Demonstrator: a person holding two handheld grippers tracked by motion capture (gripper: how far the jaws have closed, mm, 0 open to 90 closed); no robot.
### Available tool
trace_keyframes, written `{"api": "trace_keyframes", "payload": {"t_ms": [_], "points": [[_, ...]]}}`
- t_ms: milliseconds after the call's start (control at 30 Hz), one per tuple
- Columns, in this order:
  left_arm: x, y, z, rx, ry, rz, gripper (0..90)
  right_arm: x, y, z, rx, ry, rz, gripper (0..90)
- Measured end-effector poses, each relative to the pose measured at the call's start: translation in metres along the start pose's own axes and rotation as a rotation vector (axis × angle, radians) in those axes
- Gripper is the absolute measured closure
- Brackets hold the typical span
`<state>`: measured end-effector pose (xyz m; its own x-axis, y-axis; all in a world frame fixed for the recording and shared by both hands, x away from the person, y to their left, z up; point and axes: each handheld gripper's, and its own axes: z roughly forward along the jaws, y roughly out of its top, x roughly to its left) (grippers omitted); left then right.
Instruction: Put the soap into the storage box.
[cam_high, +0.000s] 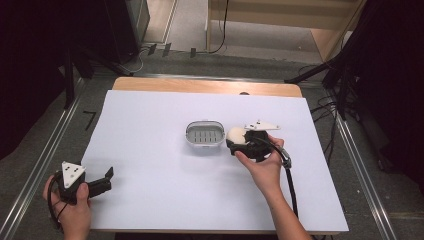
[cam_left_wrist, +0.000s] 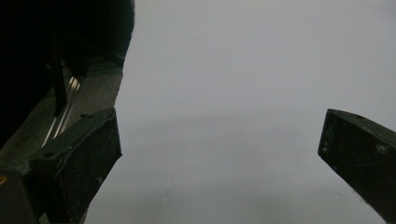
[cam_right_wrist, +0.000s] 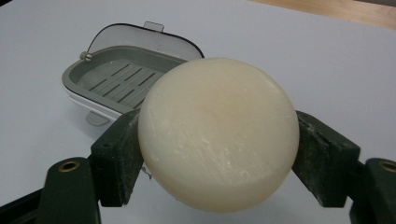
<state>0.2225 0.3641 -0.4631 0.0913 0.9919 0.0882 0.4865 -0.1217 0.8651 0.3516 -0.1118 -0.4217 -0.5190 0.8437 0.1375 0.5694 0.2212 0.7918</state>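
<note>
The right gripper, jaws pinching a round soap bar, is nearing the open soap box mid-table and should centre before release; the left gripper, jaws spread, is idling near the table's left front corner.

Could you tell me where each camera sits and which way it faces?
High view: above the person's side, facing forward and down on the table; both hands, left gripper, right gripper.
Left gripper view: along its open jaws at the bare sheet.
Right gripper view: along its jaws, clamping the soap.
Shared by high and right views: soap, soap box.
</note>
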Motion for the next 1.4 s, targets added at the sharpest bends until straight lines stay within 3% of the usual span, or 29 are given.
{"api": "trace_keyframes", "payload": {"t_ms": [1400], "points": [[0.000, 0.000, 0.000, 0.002, -0.003, -0.004, 0.0, 0.041, 0.030, 0.037, 0.008, 0.051, -0.029, 25.0]]}}
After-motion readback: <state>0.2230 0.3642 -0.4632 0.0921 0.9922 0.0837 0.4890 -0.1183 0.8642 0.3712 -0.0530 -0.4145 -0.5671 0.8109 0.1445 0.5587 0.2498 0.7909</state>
